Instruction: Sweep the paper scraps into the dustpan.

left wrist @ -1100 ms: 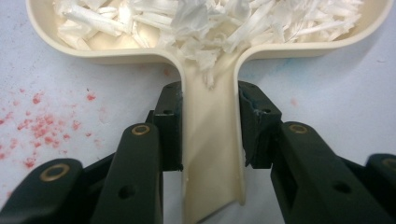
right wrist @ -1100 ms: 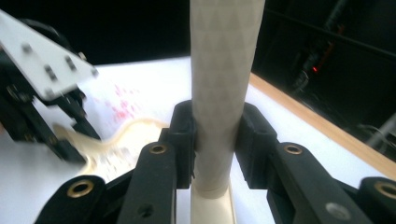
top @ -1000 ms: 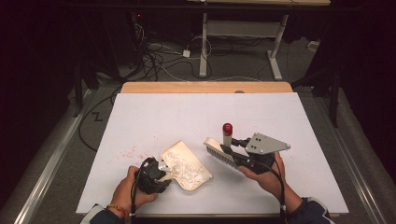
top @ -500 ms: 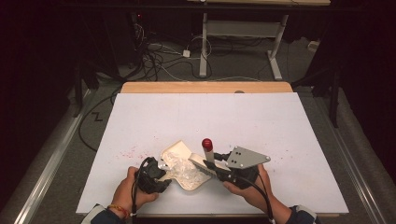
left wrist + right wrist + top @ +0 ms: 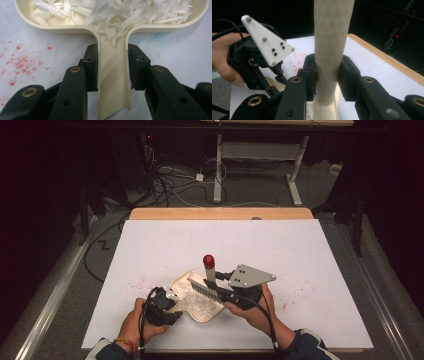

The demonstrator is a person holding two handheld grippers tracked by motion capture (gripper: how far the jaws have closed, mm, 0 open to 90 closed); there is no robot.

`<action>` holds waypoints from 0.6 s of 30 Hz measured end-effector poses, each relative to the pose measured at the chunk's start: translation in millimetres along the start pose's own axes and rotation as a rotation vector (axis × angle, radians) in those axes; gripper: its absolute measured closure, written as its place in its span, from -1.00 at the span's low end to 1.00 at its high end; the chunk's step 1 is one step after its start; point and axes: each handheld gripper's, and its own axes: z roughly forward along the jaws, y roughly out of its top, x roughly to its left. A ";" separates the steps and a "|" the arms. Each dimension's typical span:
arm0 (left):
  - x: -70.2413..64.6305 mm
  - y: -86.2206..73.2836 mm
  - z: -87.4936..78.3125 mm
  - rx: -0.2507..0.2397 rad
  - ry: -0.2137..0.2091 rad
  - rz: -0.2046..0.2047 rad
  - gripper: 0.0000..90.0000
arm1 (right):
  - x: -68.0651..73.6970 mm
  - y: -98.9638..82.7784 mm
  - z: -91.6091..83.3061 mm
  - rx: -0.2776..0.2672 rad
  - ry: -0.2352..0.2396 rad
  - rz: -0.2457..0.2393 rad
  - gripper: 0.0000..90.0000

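Left gripper (image 5: 112,72) has its fingers clamped on the dustpan (image 5: 197,300) handle at the bench's (image 5: 320,250) near edge, right gripper (image 5: 328,75) squeezes the brush (image 5: 207,282) handle over it, so one sloppy sweep could flick the paper shreds (image 5: 112,12) out.

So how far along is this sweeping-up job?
Mostly done, it seems. The dustpan already holds a heap of white shreds. In hand: the left gripper clamps the dustpan's handle, while the right gripper grips the brush by its handle, with the bristles over the pan. Left: only faint red specks show on the white table, and the pan looks yet to be emptied.
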 end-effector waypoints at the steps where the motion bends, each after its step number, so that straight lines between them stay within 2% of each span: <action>1: 1.3 -0.7 -0.4 0.001 0.001 -0.005 0.40 | -2.0 0.8 -0.3 -0.005 -0.011 0.005 0.58; 4: 4.6 -2.0 -0.5 0.000 -0.006 -0.015 0.40 | -10.4 2.2 -0.8 -0.004 -0.005 0.023 0.58; 10: 9.8 -2.8 -1.5 0.000 0.001 -0.022 0.40 | -22.7 12.3 -6.9 -0.058 -0.035 0.051 0.58; 14: 13.7 -4.9 -2.5 0.003 -0.002 -0.038 0.40 | -36.1 18.9 -5.5 -0.058 -0.087 0.034 0.58; 16: 15.7 -5.8 -2.9 0.004 -0.004 -0.039 0.40 | -46.1 19.3 -2.4 -0.041 -0.118 0.020 0.58; 18: 17.3 -6.5 -3.3 0.005 0.000 -0.037 0.40 | -57.3 18.0 1.9 -0.032 -0.148 0.026 0.58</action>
